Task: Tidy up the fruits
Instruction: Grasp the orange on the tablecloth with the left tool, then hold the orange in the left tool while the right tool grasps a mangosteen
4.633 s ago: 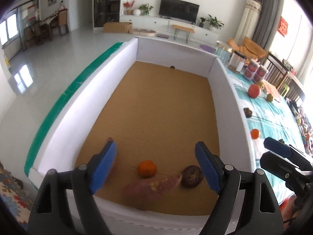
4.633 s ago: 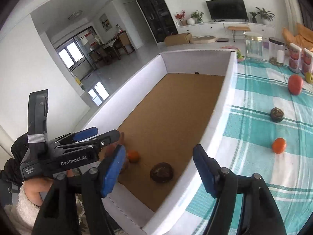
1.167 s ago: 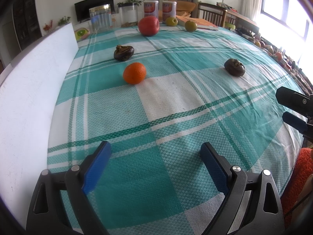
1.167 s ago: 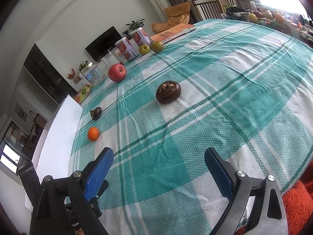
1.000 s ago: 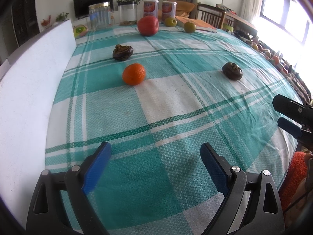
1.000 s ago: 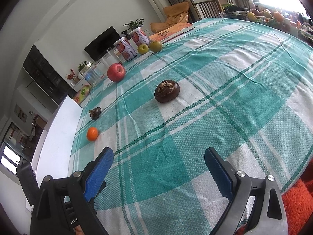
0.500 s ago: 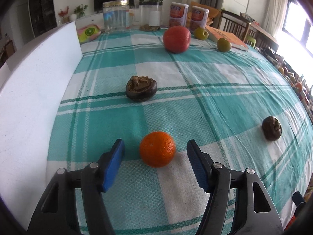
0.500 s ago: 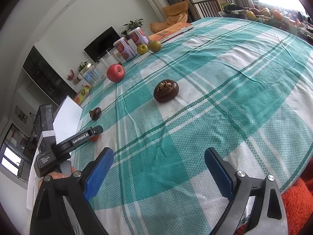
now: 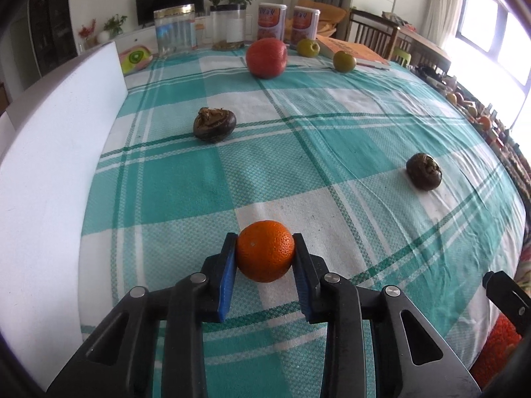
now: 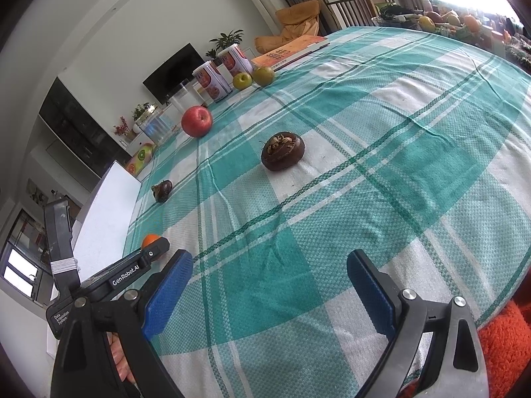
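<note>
My left gripper is shut on a small orange that rests on the green checked tablecloth; both blue pads press its sides. From the right wrist view the same orange peeks out behind the left gripper's tip. Two dark brown fruits lie farther out, the nearer-right one ahead of my right gripper. That gripper hovers open over the cloth with nothing between its pads. A red apple and two green fruits sit at the far end.
The white wall of a large box runs along the table's left side. Clear jars, two printed cans and an orange book stand at the far end. An orange-red cushion lies at the near right edge.
The left gripper moved forward to the orange and its jaws closed from wide open onto it. The right gripper stayed still and open.
</note>
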The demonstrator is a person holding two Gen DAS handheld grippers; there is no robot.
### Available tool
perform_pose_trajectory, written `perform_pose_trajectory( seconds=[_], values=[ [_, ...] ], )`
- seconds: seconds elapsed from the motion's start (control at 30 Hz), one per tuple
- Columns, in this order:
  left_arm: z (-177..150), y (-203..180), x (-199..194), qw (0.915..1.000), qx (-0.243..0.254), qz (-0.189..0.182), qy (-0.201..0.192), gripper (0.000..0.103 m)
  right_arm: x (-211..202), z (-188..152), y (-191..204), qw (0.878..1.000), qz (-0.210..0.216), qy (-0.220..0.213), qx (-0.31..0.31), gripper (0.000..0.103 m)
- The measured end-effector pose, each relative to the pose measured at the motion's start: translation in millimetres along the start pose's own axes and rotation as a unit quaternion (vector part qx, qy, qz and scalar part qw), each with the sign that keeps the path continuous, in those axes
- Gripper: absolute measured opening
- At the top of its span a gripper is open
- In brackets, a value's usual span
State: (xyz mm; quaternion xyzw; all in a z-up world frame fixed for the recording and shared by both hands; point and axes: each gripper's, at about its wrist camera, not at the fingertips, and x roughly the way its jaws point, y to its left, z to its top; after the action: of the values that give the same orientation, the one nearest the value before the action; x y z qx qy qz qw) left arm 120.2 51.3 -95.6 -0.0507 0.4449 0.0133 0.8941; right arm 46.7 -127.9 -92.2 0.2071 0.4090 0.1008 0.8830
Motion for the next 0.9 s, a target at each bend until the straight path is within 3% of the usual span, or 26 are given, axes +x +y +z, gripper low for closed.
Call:
perform_pose_trajectory(
  seconds=[0.9],
  values=[
    [-16, -21, -18, 0.9993, 0.010, -0.036, 0.003, 0.032, 1, 0, -1, 1.000, 0.000, 0.002, 0.000, 0.094]
  ],
)
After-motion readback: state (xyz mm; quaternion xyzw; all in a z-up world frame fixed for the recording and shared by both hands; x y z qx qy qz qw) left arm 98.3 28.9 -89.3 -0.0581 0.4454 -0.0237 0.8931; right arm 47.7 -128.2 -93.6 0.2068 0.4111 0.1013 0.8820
